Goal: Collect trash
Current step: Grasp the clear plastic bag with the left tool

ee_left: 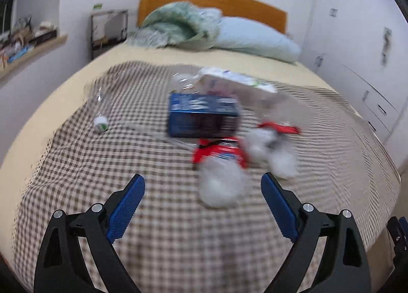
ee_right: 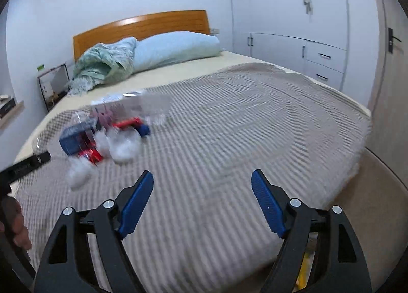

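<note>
Trash lies in a blurred heap on the checked blanket (ee_left: 102, 165) of a bed. It holds a blue box (ee_left: 202, 114), a red wrapper (ee_left: 219, 152), white crumpled tissues (ee_left: 219, 186), a pale carton (ee_left: 234, 84) and a clear plastic bottle (ee_left: 100, 112) off to the left. My left gripper (ee_left: 202, 191) is open above the blanket's near part, just short of the tissues, nothing between its blue pads. In the right wrist view the same heap, blue box (ee_right: 76, 137) and tissues (ee_right: 122, 147), sits at left. My right gripper (ee_right: 202, 186) is open over bare blanket, empty.
A green quilt (ee_left: 178, 25) and pale blue pillow (ee_left: 255, 38) lie at the wooden headboard (ee_right: 142, 25). A nightstand (ee_left: 109, 30) and wall shelf (ee_left: 28, 45) stand left of the bed. White cupboards (ee_right: 293, 25) line the right wall. A hand (ee_right: 15, 224) holds the other gripper at the right wrist view's left edge.
</note>
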The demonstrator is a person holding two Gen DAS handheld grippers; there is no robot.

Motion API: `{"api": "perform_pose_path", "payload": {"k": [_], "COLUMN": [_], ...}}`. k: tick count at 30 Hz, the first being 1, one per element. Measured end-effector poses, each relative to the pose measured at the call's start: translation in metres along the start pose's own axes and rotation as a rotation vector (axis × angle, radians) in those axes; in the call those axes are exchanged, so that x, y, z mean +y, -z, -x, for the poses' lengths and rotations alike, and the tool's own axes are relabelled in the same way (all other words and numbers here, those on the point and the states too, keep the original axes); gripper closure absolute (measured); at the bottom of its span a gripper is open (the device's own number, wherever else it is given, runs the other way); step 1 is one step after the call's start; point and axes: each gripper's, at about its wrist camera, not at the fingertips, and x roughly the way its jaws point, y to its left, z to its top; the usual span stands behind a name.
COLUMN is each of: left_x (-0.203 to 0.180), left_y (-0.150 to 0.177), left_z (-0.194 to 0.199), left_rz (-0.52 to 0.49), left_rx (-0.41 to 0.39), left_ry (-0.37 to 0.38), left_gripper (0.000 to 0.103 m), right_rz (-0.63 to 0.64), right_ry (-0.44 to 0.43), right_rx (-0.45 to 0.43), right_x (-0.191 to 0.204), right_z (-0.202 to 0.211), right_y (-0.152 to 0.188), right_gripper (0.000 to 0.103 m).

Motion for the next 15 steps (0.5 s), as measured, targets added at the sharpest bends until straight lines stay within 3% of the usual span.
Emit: {"api": "perform_pose_path", "payload": {"k": [5, 7, 12, 15], "left_x": [0.063, 0.068, 0.047, 0.019], "left_y": [-0.017, -0.015, -0.018, -0.014], "left_z": [-0.041, -0.046, -0.056, -0.067], "left_rz": [0.246, 0.277, 0.139, 0.050], "left_rx": [0.182, 0.206, 0.161, 0.179], "left_ry": [0.139, 0.172, 0.190, 0.287], "left_gripper": [0.014, 0.014, 0.014, 0.013], "right_rz": [0.020, 0.053, 0.090, 0.038], "right_ry": [-0.044, -0.077, -0.155, -0.191], "right_rx": [0.018, 0.038, 0.084, 0.117], "right_x": [0.048, 0.065, 0.091, 0.088], "right_z": [-0.054, -0.073, -0.120, -0.138], "right_y": [-0.008, -0.012, -0.031, -0.037], "right_gripper": [0.027, 0.027, 0.027, 0.027]}}
